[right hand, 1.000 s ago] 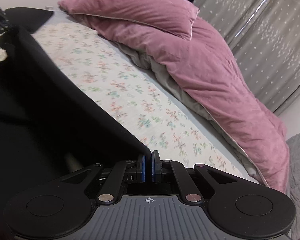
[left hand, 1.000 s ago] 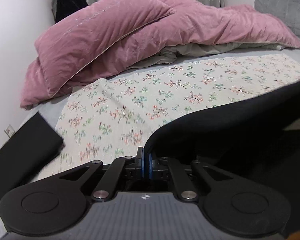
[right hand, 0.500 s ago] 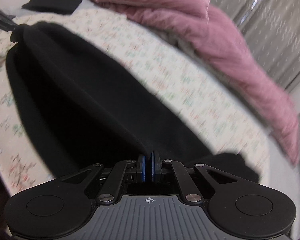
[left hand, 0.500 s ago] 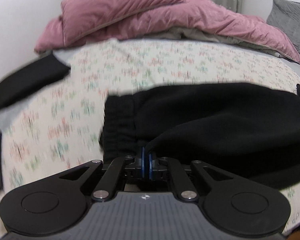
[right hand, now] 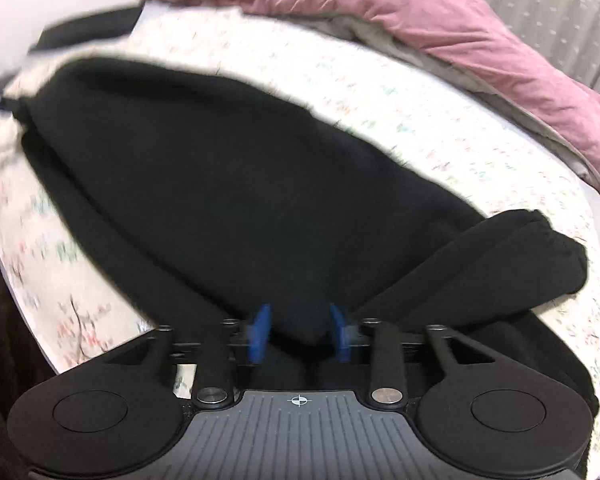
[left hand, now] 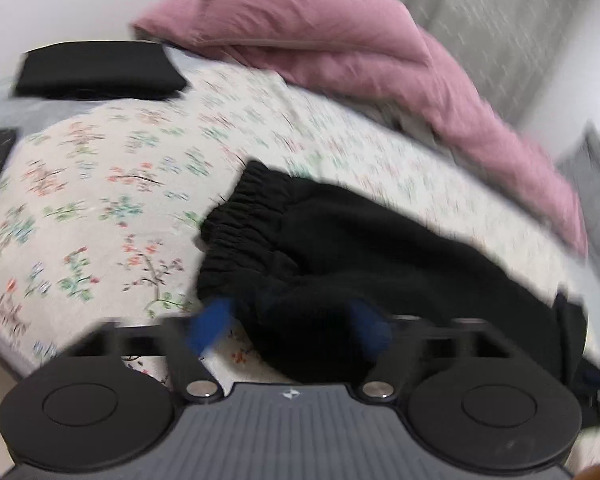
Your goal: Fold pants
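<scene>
1. I see the pants (left hand: pixel 364 256) lying on the bed (left hand: pixel 112 184), on its floral sheet, folded lengthwise into one long black strip.
2. In the left wrist view, the elastic waistband (left hand: pixel 248 216) lies at the near left end of the strip, bunched and facing the camera.
3. My left hand-held gripper (left hand: pixel 290 326) has its jaws opening and now wide apart. A fold of the pants sits between the blue pads (left hand: pixel 212 324), but neither pad presses on it.
4. In the right wrist view, my right hand-held gripper (right hand: pixel 300 334) has its jaws opening, about halfway apart. A hanging edge of the pants (right hand: pixel 228 200) lies between its pads (right hand: pixel 260 332); I see a gap on each side, so nothing is clamped.
5. In the right wrist view, the cuff ends (right hand: pixel 540 256) lie to the right, stacked on the sheet.
6. A pink duvet (left hand: pixel 360 56) is heaped along the far side of the bed, well apart from the pants.
7. A folded black garment (left hand: pixel 96 70) lies at the far left corner of the bed.
8. Both views are blurred; finer detail at the pads cannot be read.
</scene>
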Available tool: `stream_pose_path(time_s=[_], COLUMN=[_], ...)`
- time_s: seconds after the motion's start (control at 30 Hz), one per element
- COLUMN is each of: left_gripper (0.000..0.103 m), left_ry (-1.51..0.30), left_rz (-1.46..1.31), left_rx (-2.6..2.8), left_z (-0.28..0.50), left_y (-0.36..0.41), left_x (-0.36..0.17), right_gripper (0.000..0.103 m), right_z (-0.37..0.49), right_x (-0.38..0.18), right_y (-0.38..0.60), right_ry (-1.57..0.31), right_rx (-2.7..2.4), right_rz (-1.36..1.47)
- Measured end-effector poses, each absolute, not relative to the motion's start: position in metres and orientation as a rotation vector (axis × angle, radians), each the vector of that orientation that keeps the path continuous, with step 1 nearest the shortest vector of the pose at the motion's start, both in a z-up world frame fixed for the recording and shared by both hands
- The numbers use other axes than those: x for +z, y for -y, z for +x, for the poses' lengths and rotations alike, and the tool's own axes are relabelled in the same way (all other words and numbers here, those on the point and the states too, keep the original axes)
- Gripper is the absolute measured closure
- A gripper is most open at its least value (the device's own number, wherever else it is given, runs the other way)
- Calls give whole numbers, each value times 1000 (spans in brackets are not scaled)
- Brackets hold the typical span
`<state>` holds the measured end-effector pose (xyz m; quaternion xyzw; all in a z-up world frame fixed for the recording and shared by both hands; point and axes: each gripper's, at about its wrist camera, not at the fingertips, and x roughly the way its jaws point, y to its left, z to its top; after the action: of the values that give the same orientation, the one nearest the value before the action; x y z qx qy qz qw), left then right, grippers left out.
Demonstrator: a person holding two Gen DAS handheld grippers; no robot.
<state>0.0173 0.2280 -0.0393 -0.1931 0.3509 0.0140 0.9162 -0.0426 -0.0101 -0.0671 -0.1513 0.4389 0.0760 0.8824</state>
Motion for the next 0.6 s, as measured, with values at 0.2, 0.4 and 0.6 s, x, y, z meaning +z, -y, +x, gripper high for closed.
stream_pose_path(time_s=[0.2,0.4,0.6], left_gripper=[9,28,45], left_ry=[-743,-794,-777], left_rz=[-644,-782,-712], left_rx=[67,145,205], left_z=[31,40,42], left_y=[-248,-251,-242], left_x=[-51,-75,-72], right_gripper=[46,46,46], right_z=[-40,0,64], right_x=[-34,-28,-39], right_y=[51,109,165], right_ry=[-843,-828,-833], right_rx=[52,-115,-229], right_rz=[-230,-179,-21])
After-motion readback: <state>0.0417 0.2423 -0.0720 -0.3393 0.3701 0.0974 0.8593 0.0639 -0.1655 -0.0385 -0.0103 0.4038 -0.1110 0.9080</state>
